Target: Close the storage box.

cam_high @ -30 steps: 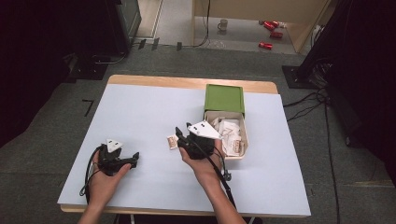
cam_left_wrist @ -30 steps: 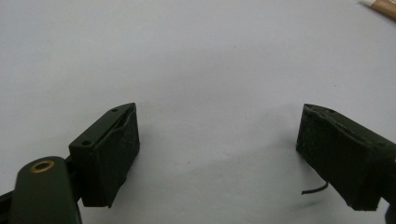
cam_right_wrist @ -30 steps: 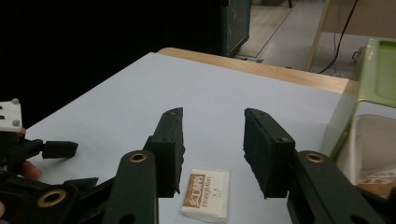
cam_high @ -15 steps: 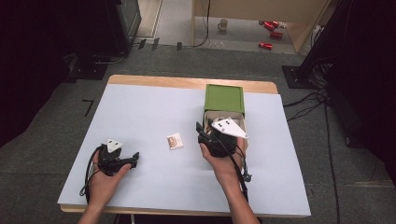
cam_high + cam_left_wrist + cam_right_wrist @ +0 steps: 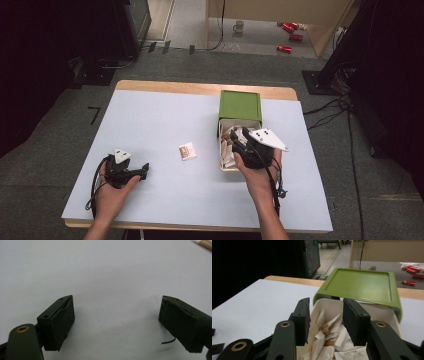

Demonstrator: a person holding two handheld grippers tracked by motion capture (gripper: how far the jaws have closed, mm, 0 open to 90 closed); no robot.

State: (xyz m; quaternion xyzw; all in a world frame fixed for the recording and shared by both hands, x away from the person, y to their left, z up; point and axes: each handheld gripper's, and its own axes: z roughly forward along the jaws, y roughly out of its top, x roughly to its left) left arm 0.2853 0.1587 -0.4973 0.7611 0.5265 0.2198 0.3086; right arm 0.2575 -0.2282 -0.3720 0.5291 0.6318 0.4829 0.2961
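High view: left gripper (image 5: 142,172) resting low on the pale table (image 5: 160,125) near the front left corner, held in the left hand (image 5: 112,187), well apart from everything else, probably parked out of the way. One small packet (image 5: 188,151) lying flat and alone near the middle of the table, between the two grippers, apart from the box. Cream box (image 5: 231,155) on the right half, packed with more packets, its green lid (image 5: 240,105) pushed toward the far edge so the near part stays open for reaching in. Right gripper (image 5: 239,139) held by the right hand (image 5: 257,175) directly over that open part, tips pointing down into the contents, likely lined up to take another packet

Left gripper view: left gripper (image 5: 117,317) with jaws spread wide, nothing between them, bare table (image 5: 100,270) beneath. Corner of the lone packet (image 5: 203,243) just peeking in at the top right, far from the jaws, so no hold on it

Right gripper view: right gripper (image 5: 325,320) with jaws partly apart, a clear gap between the pads, nothing pinched. Loose packets (image 5: 329,340) heaped in the box (image 5: 319,305) right below the tips. Green lid (image 5: 362,285) tilted up across the far rim, slid back just enough to leave the opening free. Seemingly poised to dip and close on a packet
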